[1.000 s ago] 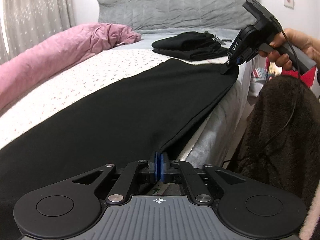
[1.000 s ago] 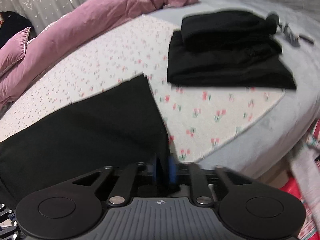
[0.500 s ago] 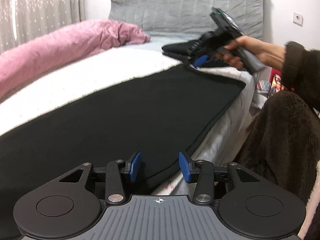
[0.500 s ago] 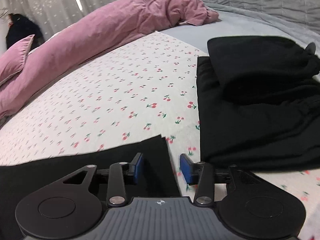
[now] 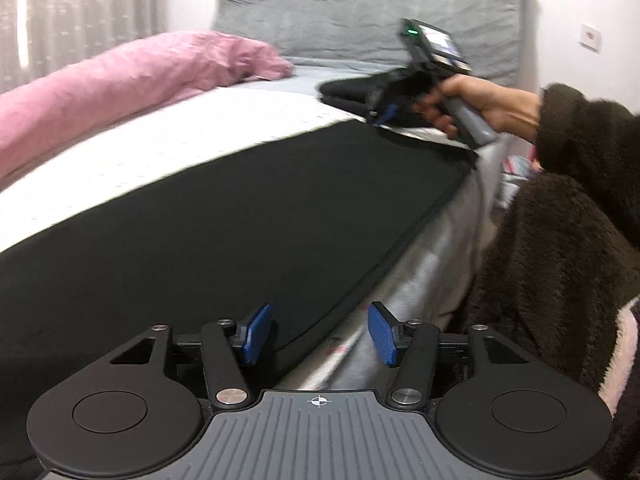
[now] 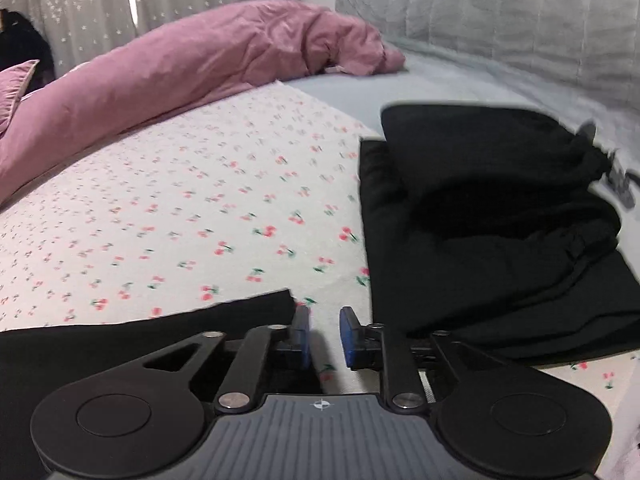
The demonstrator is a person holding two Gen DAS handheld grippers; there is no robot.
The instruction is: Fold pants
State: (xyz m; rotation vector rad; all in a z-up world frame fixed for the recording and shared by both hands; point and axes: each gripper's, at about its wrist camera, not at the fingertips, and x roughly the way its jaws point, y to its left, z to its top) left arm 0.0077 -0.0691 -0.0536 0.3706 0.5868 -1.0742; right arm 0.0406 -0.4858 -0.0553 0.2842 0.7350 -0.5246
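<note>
Two grippers, both mine, and both have let go within the last second. Going from the biggest thing down: the bed with its cherry-print sheet carries everything. Along the bed's near edge the black pants now lie flat in one long strip, their far corner resting on the sheet. Further up the bed, toward the gray headboard, sits a stack of folded black clothes, with the pink duvet along the bed's far side. A second ago each gripper pinched the pants' edge; now my left gripper is spread wide over the hem at the bed's edge, empty. My right gripper stands partly open, empty, just past the pants' corner. I judge this lengthwise fold laid, and the crosswise fold comes next.
</note>
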